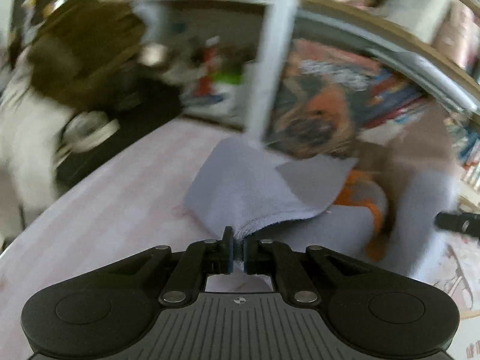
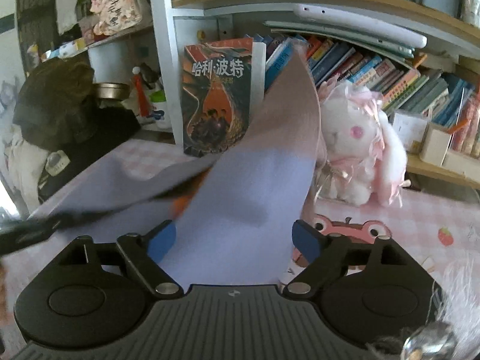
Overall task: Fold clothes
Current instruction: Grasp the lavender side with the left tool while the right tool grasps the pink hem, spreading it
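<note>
Left claw holding cloth, right claw released

My left claw (image 1: 238,250) pinches the lilac cloth (image 1: 249,186) edge above the tabletop (image 1: 99,210); my right claw (image 2: 234,240) gapes around it ungripped, so that side could sag and spoil the fold.

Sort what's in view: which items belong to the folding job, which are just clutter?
Job:
- lavender garment
- left hand-held gripper, shut on the garment's edge
- right hand-held gripper, open, garment between its pads

Clutter:
- plush toy
- upright book
- shelved books
</note>
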`<state>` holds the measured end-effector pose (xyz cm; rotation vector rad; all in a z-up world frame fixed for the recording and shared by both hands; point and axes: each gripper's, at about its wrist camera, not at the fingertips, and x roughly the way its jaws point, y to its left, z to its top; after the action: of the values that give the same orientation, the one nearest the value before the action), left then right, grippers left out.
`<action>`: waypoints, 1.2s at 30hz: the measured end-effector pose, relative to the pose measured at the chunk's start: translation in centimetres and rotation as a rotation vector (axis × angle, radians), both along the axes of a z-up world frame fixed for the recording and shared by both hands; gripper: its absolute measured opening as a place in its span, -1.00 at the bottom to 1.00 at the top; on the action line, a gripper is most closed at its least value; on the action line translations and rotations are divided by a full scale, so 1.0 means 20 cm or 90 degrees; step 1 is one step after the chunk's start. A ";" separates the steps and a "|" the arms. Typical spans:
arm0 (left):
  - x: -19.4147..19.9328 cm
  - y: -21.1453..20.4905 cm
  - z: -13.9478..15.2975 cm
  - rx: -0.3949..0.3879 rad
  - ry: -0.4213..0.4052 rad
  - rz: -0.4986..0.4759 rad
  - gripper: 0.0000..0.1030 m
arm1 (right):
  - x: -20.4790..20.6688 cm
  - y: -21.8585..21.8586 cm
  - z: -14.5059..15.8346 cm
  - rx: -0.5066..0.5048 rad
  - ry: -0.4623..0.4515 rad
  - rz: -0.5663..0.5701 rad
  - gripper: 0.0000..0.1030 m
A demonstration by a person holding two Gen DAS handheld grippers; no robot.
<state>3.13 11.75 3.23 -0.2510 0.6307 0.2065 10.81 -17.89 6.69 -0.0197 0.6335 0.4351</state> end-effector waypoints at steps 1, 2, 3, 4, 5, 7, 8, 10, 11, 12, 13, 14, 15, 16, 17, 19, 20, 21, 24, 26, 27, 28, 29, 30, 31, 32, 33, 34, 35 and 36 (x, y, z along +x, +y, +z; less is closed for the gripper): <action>-0.04 0.05 -0.02 -0.006 0.010 0.012 -0.92 | 0.00 0.01 0.00 0.004 0.006 -0.006 0.64; -0.07 0.10 -0.03 -0.008 0.019 0.023 -0.92 | 0.01 0.02 -0.01 0.009 0.015 -0.013 0.64; -0.10 0.14 -0.04 -0.012 0.026 0.034 -0.92 | 0.02 0.03 -0.01 0.016 0.027 -0.022 0.64; -0.13 0.18 -0.05 -0.015 0.031 0.045 -0.92 | 0.02 0.03 -0.02 0.023 0.039 -0.031 0.64; -0.16 0.22 -0.06 -0.019 0.035 0.056 -0.92 | 0.03 0.03 -0.04 0.030 0.053 -0.041 0.64; -0.19 0.30 -0.06 -0.024 0.038 0.076 -0.92 | 0.04 0.04 -0.07 0.047 0.092 -0.065 0.63; -0.20 0.33 -0.06 -0.025 0.040 0.084 -0.92 | 0.04 0.03 -0.09 0.060 0.110 -0.078 0.54; -0.20 0.38 -0.07 -0.028 0.048 0.091 -0.92 | 0.03 0.01 -0.14 0.101 0.162 -0.098 0.03; -0.19 0.39 -0.07 -0.030 0.054 0.090 -0.92 | 0.03 0.00 -0.17 0.121 0.193 -0.099 -0.54; -0.16 0.39 -0.08 -0.030 0.062 0.082 -0.92 | 0.02 0.00 -0.21 0.134 0.237 -0.096 -0.76; -0.14 0.38 -0.10 -0.026 0.071 0.069 -0.92 | 0.00 -0.01 -0.25 0.134 0.269 -0.099 -0.82; -0.10 0.35 -0.11 -0.022 0.079 0.051 -0.92 | -0.04 -0.01 -0.28 0.120 0.280 -0.101 -0.83; -0.07 0.32 -0.12 -0.016 0.083 0.031 -0.92 | -0.08 -0.01 -0.31 0.106 0.292 -0.103 -0.84; -0.03 0.27 -0.13 -0.004 0.082 0.012 -0.92 | -0.12 -0.02 -0.33 0.086 0.293 -0.097 -0.84; 0.00 0.22 -0.13 0.006 0.080 -0.007 -0.92 | -0.17 -0.04 -0.35 0.073 0.292 -0.092 -0.85; 0.09 0.12 -0.12 0.011 0.076 -0.044 -0.92 | -0.28 -0.10 -0.35 0.058 0.294 -0.087 -0.85; 0.15 0.07 -0.12 0.006 0.074 -0.064 -0.92 | -0.33 -0.14 -0.35 0.053 0.295 -0.095 -0.85; 0.20 0.01 -0.12 0.002 0.073 -0.089 -0.92 | -0.38 -0.20 -0.34 0.048 0.293 -0.116 -0.86; 0.38 -0.23 -0.10 -0.008 0.072 -0.194 -0.92 | -0.54 -0.36 -0.35 0.026 0.282 -0.189 -0.86; 0.45 -0.45 -0.13 -0.007 0.069 -0.280 -0.92 | -0.65 -0.47 -0.35 -0.003 0.264 -0.268 -0.86; 0.47 -0.56 -0.13 -0.002 0.061 -0.321 -0.92 | -0.71 -0.52 -0.34 -0.016 0.256 -0.311 -0.86; 0.48 -0.66 -0.12 0.003 0.040 -0.345 -0.93 | -0.76 -0.58 -0.34 -0.029 0.248 -0.353 -0.86; 0.49 -0.73 -0.07 -0.001 0.006 -0.354 -0.93 | -0.79 -0.62 -0.35 -0.030 0.251 -0.392 -0.86; 0.49 -0.76 0.00 -0.023 -0.034 -0.350 -0.93 | -0.82 -0.64 -0.35 -0.022 0.256 -0.407 -0.86; 0.48 -0.76 0.08 -0.058 -0.072 -0.339 -0.93 | -0.84 -0.67 -0.35 -0.014 0.260 -0.422 -0.86; 0.47 -0.71 0.14 -0.091 -0.103 -0.324 -0.93 | -0.86 -0.67 -0.36 -0.010 0.264 -0.418 -0.86; 0.47 -0.65 0.18 -0.114 -0.124 -0.307 -0.93 | -0.86 -0.67 -0.35 -0.009 0.266 -0.410 -0.86; 0.47 -0.59 0.21 -0.138 -0.144 -0.289 -0.93 | -0.86 -0.66 -0.35 -0.008 0.268 -0.402 -0.86; 0.47 -0.50 0.22 -0.158 -0.146 -0.263 -0.92 | -0.86 -0.66 -0.35 0.000 0.271 -0.388 -0.86; 0.48 -0.40 0.18 -0.174 -0.118 -0.223 -0.92 | -0.86 -0.64 -0.35 0.006 0.272 -0.377 -0.86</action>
<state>12.77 3.82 6.76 -0.4119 0.5082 -0.2393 -6.37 -30.79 -0.38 0.2707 1.0153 -0.1407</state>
